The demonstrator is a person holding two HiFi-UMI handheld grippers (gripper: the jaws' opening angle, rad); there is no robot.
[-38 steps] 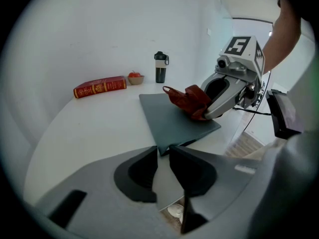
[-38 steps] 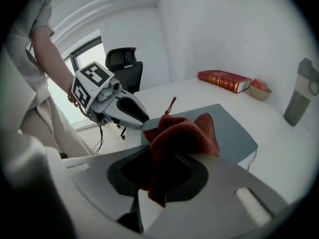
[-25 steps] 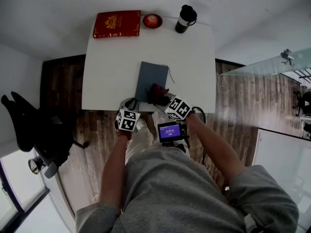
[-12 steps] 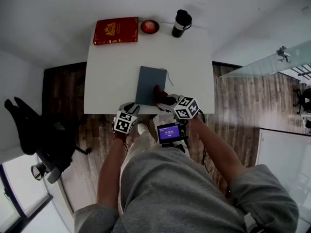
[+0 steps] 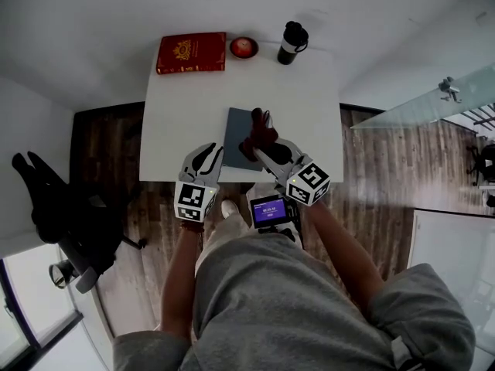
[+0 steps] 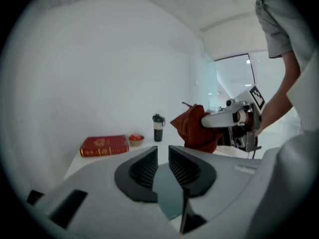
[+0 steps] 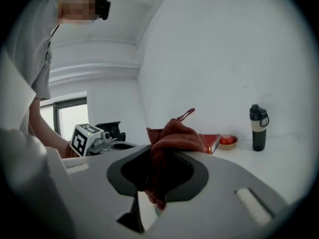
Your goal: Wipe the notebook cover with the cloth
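Note:
The grey-blue notebook (image 5: 237, 134) lies flat near the front edge of the white table (image 5: 186, 114). A dark red cloth (image 5: 259, 134) hangs bunched over the notebook's right side, and my right gripper (image 5: 268, 147) is shut on it. In the right gripper view the cloth (image 7: 174, 136) fills the jaws. My left gripper (image 5: 207, 154) is at the notebook's near left corner and its jaws are closing. A narrow gap still shows between the pads, with the notebook (image 6: 169, 193) seen through it. The cloth (image 6: 194, 128) is lifted in the left gripper view.
A red book (image 5: 191, 52), a small red bowl (image 5: 244, 47) and a dark bottle (image 5: 292, 42) stand along the table's far edge. A black office chair (image 5: 58, 207) is on the wooden floor to the left. A glass panel (image 5: 418, 103) is at the right.
My right gripper has carried the cloth from the notebook's near edge farther up over its right side. My left gripper has moved forward onto the table beside the notebook's corner.

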